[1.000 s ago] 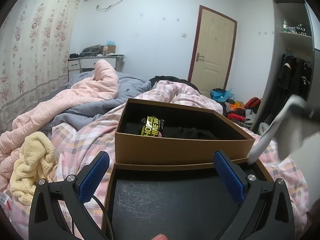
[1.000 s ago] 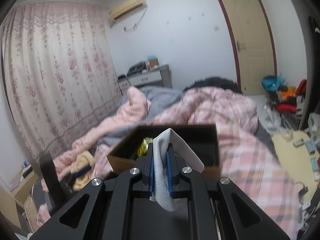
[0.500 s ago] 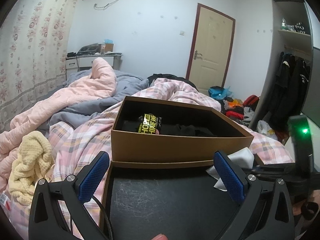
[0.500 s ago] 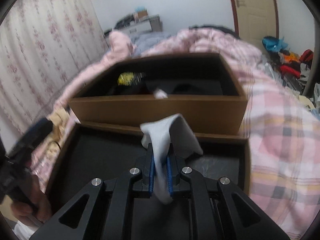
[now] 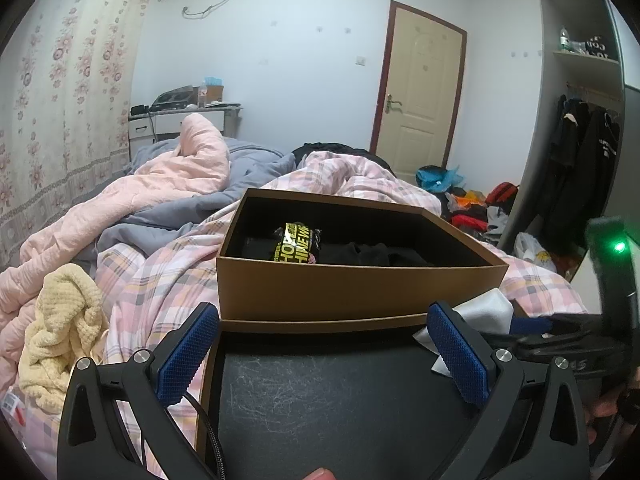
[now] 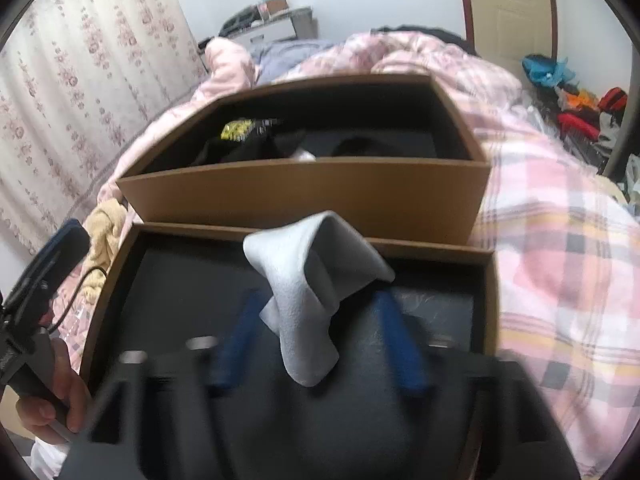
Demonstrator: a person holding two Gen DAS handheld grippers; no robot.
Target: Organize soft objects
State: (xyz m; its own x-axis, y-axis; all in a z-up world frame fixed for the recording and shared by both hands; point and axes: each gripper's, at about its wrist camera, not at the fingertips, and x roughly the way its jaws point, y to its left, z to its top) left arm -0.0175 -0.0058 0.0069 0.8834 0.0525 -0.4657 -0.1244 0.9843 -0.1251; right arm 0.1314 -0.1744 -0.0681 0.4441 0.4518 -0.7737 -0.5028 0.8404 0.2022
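Note:
A brown cardboard box (image 5: 360,292) sits on the bed and holds dark clothes with a yellow-lettered item (image 5: 298,244). Its black-lined lid (image 5: 340,408) lies in front of it. A light grey cloth (image 6: 312,292) lies crumpled in the lid (image 6: 168,280), between the spread blue fingers (image 6: 236,340) of my right gripper (image 6: 316,344), which is open. The cloth also shows in the left wrist view (image 5: 484,312) at the lid's right edge. My left gripper (image 5: 320,352) is open and empty over the lid.
A yellow knitted cloth (image 5: 60,328) lies on the plaid bedding (image 5: 160,280) left of the box. Pink and grey quilts (image 5: 160,184) pile up behind. Clothes clutter the floor (image 5: 472,208) by the door, next to a wardrobe (image 5: 580,184).
My right gripper came down over the lid with the grey cloth, then opened its fingers; the cloth now rests loose in the lid. My left gripper barely moved.

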